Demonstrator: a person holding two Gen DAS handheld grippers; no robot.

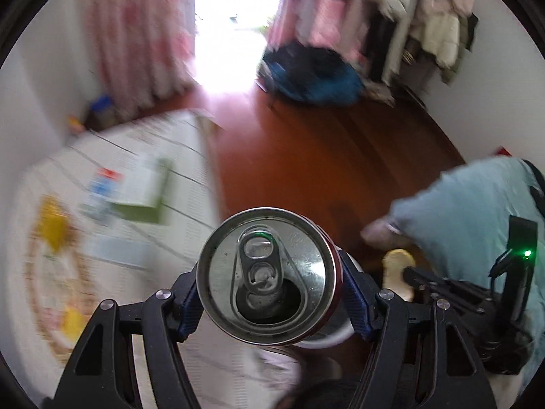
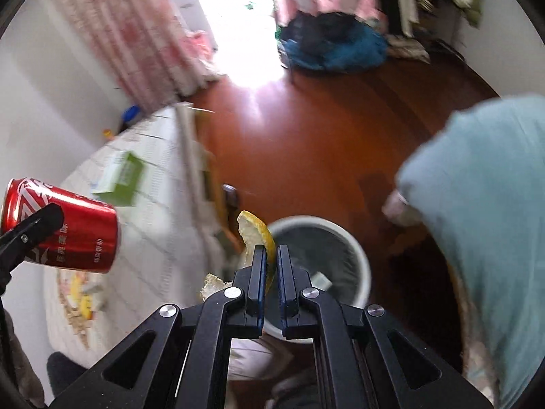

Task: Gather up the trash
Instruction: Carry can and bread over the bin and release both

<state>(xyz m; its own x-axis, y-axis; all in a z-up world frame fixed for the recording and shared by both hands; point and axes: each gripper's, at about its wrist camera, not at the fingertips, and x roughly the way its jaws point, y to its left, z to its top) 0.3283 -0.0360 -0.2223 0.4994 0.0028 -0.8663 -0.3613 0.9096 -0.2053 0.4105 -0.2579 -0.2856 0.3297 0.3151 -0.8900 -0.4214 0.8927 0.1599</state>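
Left gripper (image 1: 269, 301): jaws half apart, blue ribbed pads clamped on the sides of a red drink can (image 1: 267, 274). Its own camera looks straight onto the silver lid, pull tab up, mouth open. The right wrist view shows what that one hides: the glossy red wall with white lettering, can tilted.

Right gripper (image 2: 270, 272): jaws pinched nearly together on a curled strip of citrus peel (image 2: 255, 235), yellow rind, pale pith. In the left wrist view the peel shows only as a small pale lump at that gripper's tip.

Only the right wrist view shows the bin (image 2: 354, 255): round, white rim, grey liner, standing on the floor just beyond the peel.

Table (image 1: 190, 156) with white tile-patterned top at left, blurred. A green and white box (image 2: 121, 177) lies near its far edge; yellow and tan scraps (image 2: 80, 301) lie near its near edge.

Floor (image 2: 306, 143): red-brown polished wood, glare from a bright doorway. Pale blue cloth (image 2: 483, 211) at right, pink curtains (image 2: 119, 27) behind.
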